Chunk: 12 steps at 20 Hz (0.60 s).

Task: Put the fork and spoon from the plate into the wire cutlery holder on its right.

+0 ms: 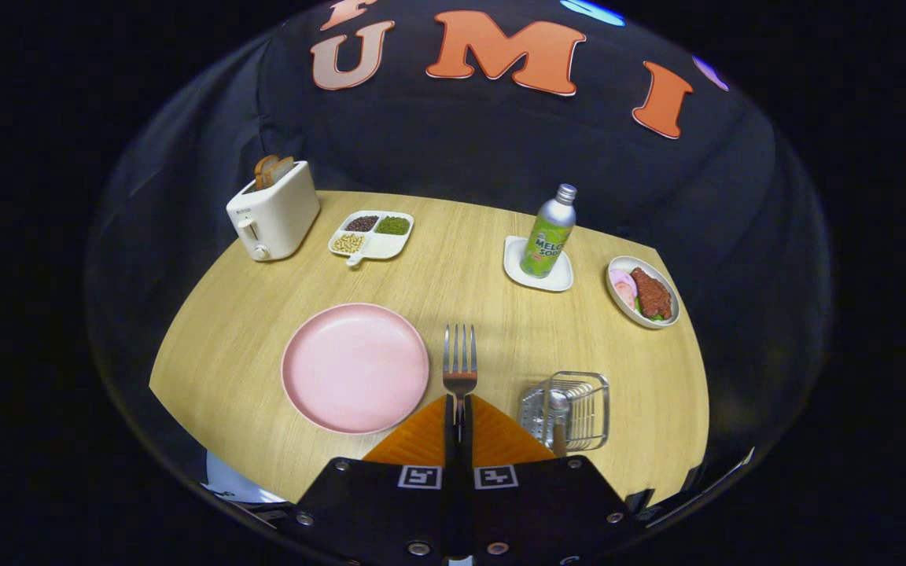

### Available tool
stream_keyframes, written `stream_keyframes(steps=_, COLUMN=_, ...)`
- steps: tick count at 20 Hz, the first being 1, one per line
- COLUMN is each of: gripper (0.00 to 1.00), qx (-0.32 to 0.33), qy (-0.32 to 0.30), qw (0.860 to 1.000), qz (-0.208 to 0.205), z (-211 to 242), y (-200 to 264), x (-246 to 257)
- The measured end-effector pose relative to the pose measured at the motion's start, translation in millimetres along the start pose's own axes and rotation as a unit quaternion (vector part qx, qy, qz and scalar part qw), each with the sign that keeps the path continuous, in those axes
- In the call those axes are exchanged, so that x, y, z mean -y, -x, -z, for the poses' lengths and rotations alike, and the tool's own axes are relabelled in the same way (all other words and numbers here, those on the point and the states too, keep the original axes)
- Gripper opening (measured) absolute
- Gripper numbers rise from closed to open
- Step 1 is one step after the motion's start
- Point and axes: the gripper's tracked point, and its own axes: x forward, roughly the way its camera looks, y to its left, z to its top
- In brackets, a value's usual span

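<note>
Your gripper [459, 415] is sitting closest to the camera, its two fingers pressed together on the handle of the fork [460, 363]. You are holding the fork so that its tines are pointing forward, away from the fingers, out over the bare wood of the table [461, 259]. The fork's head is showing between the pink plate [355, 368] on one side and the wire cutlery holder [571, 409] on the other, and you are keeping it above the tabletop rather than on the plate.

That pink plate is lying just to the left of your fingers, and nothing is resting on it. On the other side of your fingers, the wire cutlery holder is standing on the table near its front edge. Something with a rounded metal end and a pale handle is already sitting inside the holder [558, 417]; it is looking like the spoon, though the wires are crossing it and you cannot be sure.

Beyond the fork, a green soda bottle [549, 232] is standing upright on a small white tray [538, 266]. To its right, a white dish of food [643, 291] is lying near the table's edge. Farther left, a divided white dish of beans [372, 233] is sitting beside a cream toaster [274, 211] with slices of bread [272, 170] sticking up from it.
</note>
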Motion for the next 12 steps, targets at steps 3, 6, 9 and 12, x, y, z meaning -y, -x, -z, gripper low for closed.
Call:
stream_keyframes(steps=3, gripper=0.01, qx=-0.025, qy=0.008, qw=1.0, qz=0.012, z=8, y=5, x=30)
stream_keyframes(steps=6, gripper=0.01, qx=-0.055, qy=0.028, qw=0.998, qz=0.017, z=20, y=7, x=52)
stream_keyframes(steps=9, gripper=0.01, qx=-0.081, qy=0.03, qw=0.996, qz=0.018, z=26, y=6, x=71)
stream_keyframes(steps=12, gripper=0.01, qx=-0.128, qy=0.016, qw=0.992, qz=0.002, z=40, y=-2, x=81)
